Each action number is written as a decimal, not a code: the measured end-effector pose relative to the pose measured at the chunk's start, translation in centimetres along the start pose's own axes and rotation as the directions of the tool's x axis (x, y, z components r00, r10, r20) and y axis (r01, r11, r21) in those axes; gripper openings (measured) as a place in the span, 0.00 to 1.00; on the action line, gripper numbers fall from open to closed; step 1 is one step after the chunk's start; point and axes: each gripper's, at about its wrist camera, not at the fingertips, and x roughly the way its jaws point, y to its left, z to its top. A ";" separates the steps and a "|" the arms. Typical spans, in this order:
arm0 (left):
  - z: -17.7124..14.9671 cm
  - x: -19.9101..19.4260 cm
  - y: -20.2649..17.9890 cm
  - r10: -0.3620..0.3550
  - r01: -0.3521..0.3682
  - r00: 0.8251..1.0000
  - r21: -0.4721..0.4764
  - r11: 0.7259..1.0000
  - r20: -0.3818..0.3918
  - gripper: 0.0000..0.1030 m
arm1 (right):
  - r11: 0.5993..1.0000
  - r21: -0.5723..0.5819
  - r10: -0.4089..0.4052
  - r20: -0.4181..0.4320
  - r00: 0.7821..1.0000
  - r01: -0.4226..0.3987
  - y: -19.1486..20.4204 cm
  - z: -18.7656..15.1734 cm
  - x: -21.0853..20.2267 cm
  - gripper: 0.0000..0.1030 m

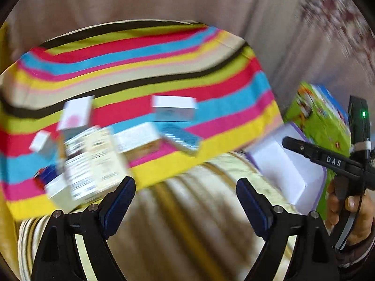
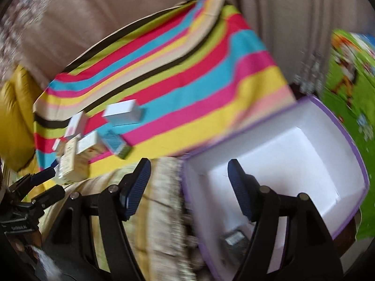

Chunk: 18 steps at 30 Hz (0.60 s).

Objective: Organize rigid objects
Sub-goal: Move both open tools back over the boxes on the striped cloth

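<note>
Several small cartons lie on a striped cloth [image 1: 140,65]: a cream printed carton [image 1: 93,164] nearest, a white one with a pink mark [image 1: 75,114], a white and blue one [image 1: 174,107], a teal one [image 1: 181,138]. My left gripper [image 1: 186,194] is open and empty, just right of the cream carton. My right gripper [image 2: 188,182] is open and empty over the near left wall of a white box with a purple rim [image 2: 293,154]. One small dark carton [image 2: 234,238] lies inside it. The cartons show in the right view too [image 2: 121,112]. Both views are blurred.
The cloth lies on a beige patterned cover [image 1: 187,222]. A green printed mat [image 2: 346,75] lies to the right of the box. A yellow cushion [image 2: 14,117] sits at the left. The right-hand tool [image 1: 337,161] and hand show at the left view's right edge.
</note>
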 end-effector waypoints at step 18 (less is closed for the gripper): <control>-3.7 -4.9 13.1 0.209 -0.188 0.976 -0.260 0.947 0.056 0.86 | 0.965 -0.232 0.095 -0.116 0.989 -0.120 14.6 0.6 5.1 0.70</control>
